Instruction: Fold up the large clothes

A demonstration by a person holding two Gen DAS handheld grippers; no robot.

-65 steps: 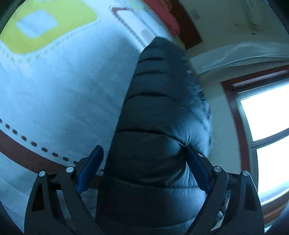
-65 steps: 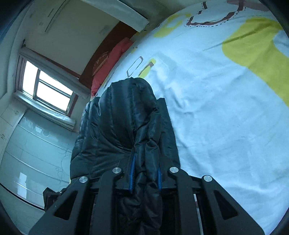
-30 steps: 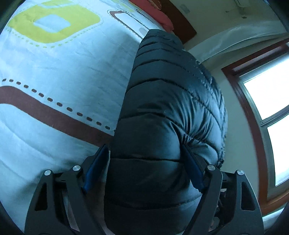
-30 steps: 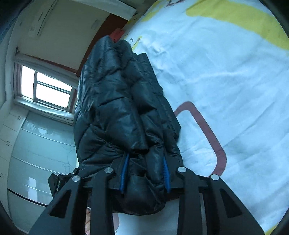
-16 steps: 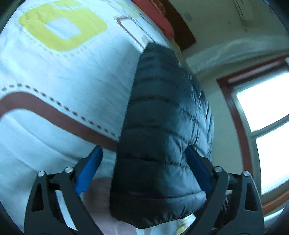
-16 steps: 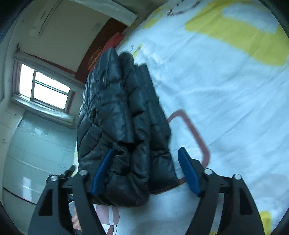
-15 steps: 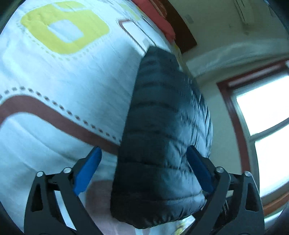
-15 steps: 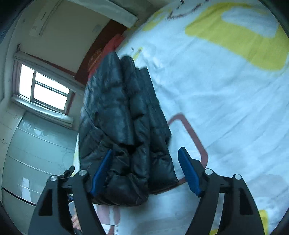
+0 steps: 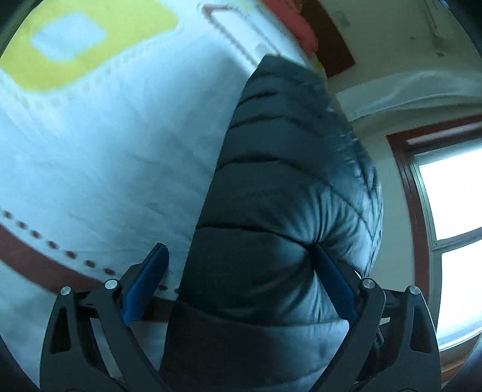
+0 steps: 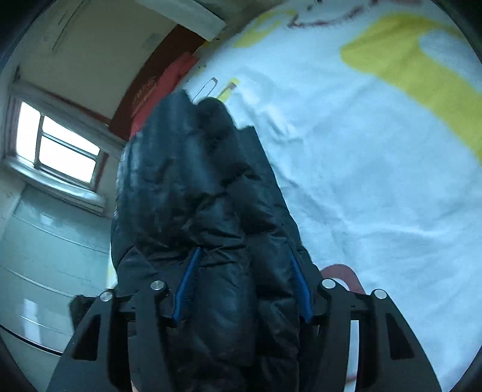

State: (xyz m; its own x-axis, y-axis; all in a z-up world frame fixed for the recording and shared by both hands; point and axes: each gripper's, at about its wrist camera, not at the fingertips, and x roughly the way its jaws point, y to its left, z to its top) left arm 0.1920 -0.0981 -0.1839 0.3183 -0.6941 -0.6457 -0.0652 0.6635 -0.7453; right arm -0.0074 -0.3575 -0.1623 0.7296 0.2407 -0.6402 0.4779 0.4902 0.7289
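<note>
A: Start with the left wrist view. Where is the jacket?

B: The dark quilted down jacket point(image 9: 280, 217) fills the middle, bundled thick, lying along the patterned bedsheet point(image 9: 114, 144) with its far end toward the red pillow point(image 9: 289, 27) at the head of the bed. The window point(image 9: 452, 217) is on the jacket's other side from the sheet.

A: And the left gripper point(image 9: 241, 262)?

B: Its jaws are spread wide. The blue pad on the window side presses into the padding and dimples it; the pad on the sheet side stands apart from the jacket with sheet showing between. So it straddles the bundle's near end without clamping it.

A: Now the right wrist view.

B: The same jacket point(image 10: 198, 205) rises ahead in stacked, rumpled layers, the bedsheet point(image 10: 376, 169) spreading away on one side and the window point(image 10: 57, 147) on the other. The right gripper point(image 10: 244, 271) has its jaws part-spread with a thick wad of padding between the blue pads. Both pads appear to touch fabric, but whether they squeeze it I cannot tell.

A: Which step is this, do you think?

B: The jacket looks already folded into a compact bundle, so probably a late step: settling or re-gripping the near end. Next, both jaws likely need a firm bite through all layers, since the puffy filling tends to spring open.
</note>
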